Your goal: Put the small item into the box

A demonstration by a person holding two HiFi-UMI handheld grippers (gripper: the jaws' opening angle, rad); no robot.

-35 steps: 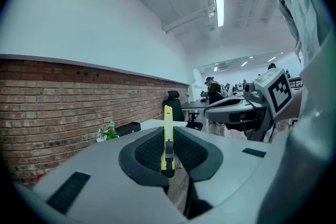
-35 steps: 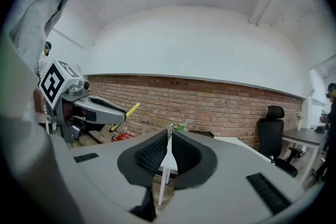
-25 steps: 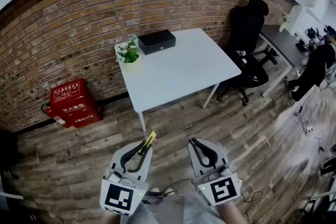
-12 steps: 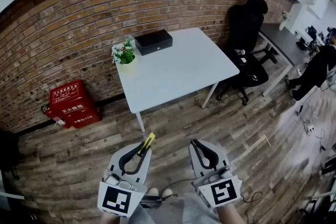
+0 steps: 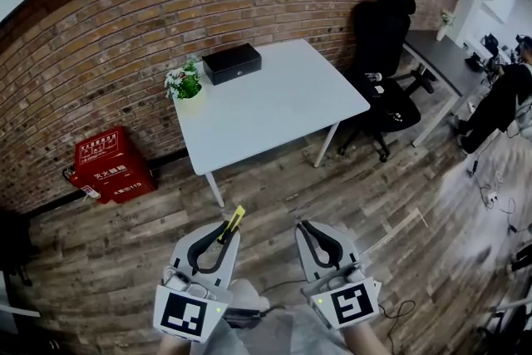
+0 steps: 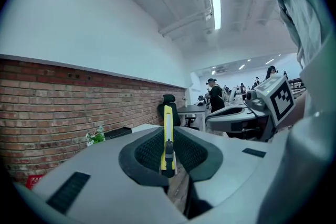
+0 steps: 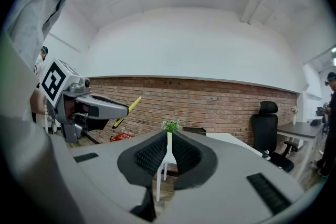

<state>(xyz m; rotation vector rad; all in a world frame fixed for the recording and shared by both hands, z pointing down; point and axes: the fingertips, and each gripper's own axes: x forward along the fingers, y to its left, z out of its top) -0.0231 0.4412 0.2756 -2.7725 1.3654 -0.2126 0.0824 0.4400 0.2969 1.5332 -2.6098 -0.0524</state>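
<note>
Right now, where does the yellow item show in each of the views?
Head view: yellow item, lower centre, poking from the left hand-held gripper.
Left gripper view: dead centre, upright between the shut jaws.
Right gripper view: left of centre, slanting up.
Shared landmark: potted plant on the white table.

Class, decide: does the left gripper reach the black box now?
Probably not: the left gripper, holding a yellow knife, is over floor, short of the table bearing the box.
</note>
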